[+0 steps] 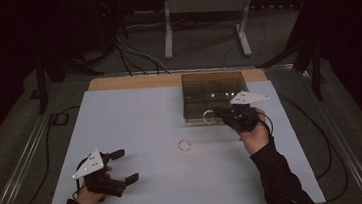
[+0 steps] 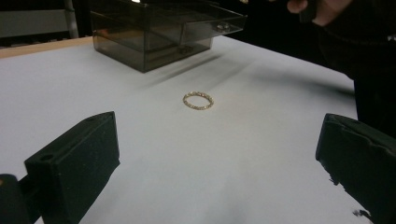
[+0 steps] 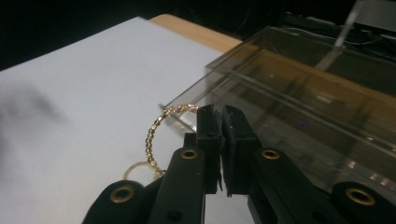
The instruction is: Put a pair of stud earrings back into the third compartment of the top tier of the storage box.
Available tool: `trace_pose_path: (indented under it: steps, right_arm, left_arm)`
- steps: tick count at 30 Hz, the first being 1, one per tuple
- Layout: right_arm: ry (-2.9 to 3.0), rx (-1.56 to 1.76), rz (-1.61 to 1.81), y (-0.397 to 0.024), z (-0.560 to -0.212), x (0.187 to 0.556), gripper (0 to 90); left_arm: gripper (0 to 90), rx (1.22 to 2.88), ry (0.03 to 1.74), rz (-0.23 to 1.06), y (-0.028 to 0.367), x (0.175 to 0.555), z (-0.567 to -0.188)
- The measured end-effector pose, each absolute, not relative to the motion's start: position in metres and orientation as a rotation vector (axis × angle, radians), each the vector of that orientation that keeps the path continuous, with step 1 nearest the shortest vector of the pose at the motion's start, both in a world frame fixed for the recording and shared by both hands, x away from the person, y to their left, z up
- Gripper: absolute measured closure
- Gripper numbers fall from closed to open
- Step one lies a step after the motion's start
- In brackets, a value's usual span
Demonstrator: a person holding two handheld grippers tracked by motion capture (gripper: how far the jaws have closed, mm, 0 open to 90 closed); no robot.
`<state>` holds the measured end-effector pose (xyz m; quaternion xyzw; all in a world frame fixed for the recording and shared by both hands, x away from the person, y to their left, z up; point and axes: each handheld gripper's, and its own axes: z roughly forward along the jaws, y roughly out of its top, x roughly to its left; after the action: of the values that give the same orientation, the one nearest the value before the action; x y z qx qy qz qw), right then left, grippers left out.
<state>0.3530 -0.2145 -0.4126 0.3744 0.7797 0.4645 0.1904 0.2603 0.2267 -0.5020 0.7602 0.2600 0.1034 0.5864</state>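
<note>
The right gripper (image 1: 224,115) has its jaws pinched together on a beaded gold bracelet (image 3: 156,128), which they hold up off the table; in the right gripper view the loop stands out to one side of the closed fingertips (image 3: 208,122), its top arc running into the pinch and its lower arc dropping toward the gripper body. Just beyond those fingertips is the smoked clear plastic box (image 1: 213,93), whose near wall and inner dividers pass close behind the held bracelet. In the high view the loop shows at the gripper's tip, right at the box's front edge. A second gold bracelet (image 1: 185,145) lies flat on the white table sheet (image 1: 136,131), well short of the right fingertips and out in front of the left ones. The left gripper (image 1: 124,165) rests low near the person's edge of the table with its jaws spread wide and nothing between them; in the left gripper view the lying bracelet (image 2: 198,101) sits ahead, roughly midway between the two black pads (image 2: 77,161) and well apart from both.
</note>
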Motion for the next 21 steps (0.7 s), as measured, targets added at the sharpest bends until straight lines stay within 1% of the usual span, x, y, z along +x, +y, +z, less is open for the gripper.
trace_pose_path:
  steps: [11,21]
  right_arm:
    - [2.073,1.184,1.261,-0.245,-0.405,0.367,86.6]
    - [1.973,1.330,1.217,-0.275,-0.412,0.379,86.6]
  left_arm:
    - [0.5,1.768,0.605,0.246,0.229,0.260,-0.502]
    - [0.5,1.773,0.603,0.245,0.229,0.260,-0.502]
